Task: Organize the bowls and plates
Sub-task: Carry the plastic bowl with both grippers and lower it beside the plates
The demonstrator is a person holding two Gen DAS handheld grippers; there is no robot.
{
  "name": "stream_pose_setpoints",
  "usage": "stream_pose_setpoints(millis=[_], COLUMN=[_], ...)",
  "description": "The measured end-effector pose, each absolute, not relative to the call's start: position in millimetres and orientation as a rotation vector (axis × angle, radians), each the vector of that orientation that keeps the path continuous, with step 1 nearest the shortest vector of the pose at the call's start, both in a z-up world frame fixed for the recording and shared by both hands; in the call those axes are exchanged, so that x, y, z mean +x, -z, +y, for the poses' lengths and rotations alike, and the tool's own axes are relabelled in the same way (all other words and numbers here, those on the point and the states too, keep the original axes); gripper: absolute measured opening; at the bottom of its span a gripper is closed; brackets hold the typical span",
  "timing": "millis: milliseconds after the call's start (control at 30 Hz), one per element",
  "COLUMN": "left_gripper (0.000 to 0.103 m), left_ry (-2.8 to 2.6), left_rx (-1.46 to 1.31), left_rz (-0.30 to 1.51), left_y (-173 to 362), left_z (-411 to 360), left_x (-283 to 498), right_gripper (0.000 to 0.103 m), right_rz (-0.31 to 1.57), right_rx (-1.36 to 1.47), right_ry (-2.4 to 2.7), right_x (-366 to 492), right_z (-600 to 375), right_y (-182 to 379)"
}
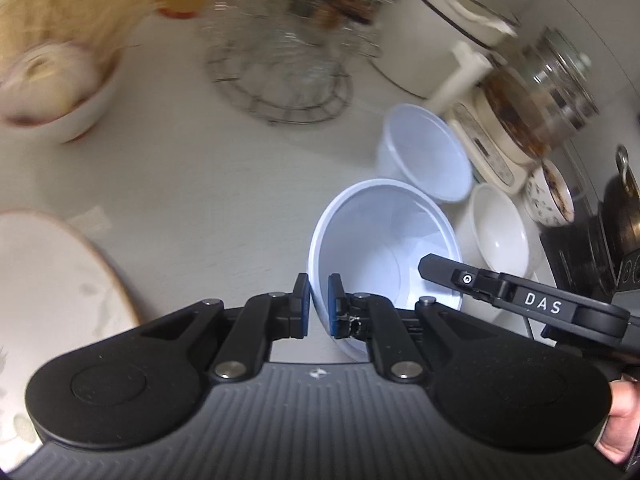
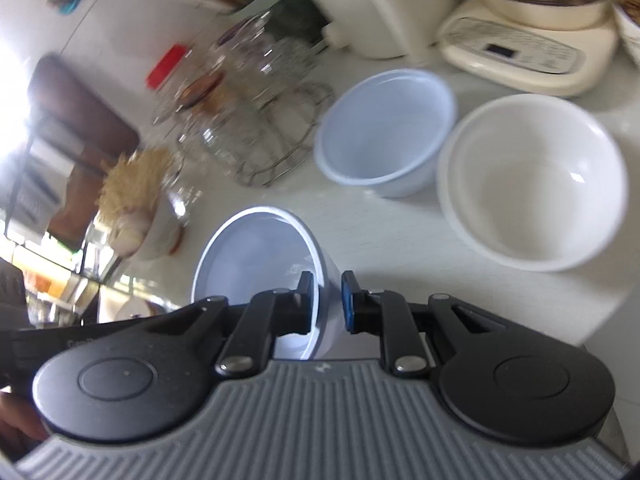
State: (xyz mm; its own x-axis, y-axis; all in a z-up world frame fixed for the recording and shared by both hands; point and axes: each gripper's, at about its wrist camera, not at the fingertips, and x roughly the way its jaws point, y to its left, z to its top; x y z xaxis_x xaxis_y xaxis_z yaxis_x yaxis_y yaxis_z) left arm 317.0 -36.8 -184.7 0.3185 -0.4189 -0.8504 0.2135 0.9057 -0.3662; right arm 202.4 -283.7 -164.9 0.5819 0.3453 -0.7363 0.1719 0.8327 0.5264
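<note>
A pale blue plastic bowl (image 1: pixel 380 240) is tilted and held above the counter by both grippers. My left gripper (image 1: pixel 319 306) is shut on its near rim. My right gripper (image 2: pixel 327 304) is shut on the same bowl (image 2: pixel 256 256) at its opposite rim, and its arm reaches in from the right in the left wrist view. A second pale blue bowl (image 1: pixel 424 152) (image 2: pixel 384 132) stands on the counter beyond. A white ceramic bowl (image 1: pixel 500 228) (image 2: pixel 532 180) stands beside it. A large white plate (image 1: pixel 52 280) lies at the left.
A wire rack with glass jars (image 1: pixel 280 76) (image 2: pixel 248 120) stands behind. A bowl of garlic (image 1: pixel 52 88) is at far left. A cream kettle base with glass pot (image 1: pixel 520 120) (image 2: pixel 528 48), a patterned bowl (image 1: pixel 548 196) and a dark stove (image 1: pixel 592 248) are at right.
</note>
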Motion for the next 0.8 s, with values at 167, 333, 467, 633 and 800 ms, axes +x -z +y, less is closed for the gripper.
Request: stream_pose_setpoints(millis=[167,333,467,633,800], left_gripper=[0.011,0.011,0.011,0.011,0.011], left_ry=[0.35,0.297,0.272,0.257,0.253], left_rx=[-0.231,-0.245,-0.229,-0.213,-0.197], left_rz=[1.182,1.199,1.21,1.222,1.223], left_y=[187,191,196,199,200], left_z=[-13,-7,-12,-15,-17], left_x=[310,309,310,312,312], right_gripper=[0.018,0.018,0.019,0.019,0.02], right_rz=[0.999,1.031,1.06,1.072,1.066], right_rx=[0.549,0.518,0.51,0.519,0.517], right_ry=[-0.179,-0.208,-0.206,-0.197,-0.196], right_x=[215,223,226,228,226], right_z=[-262,-251,-248,-248,-248], right_y=[169,176,183,189,189])
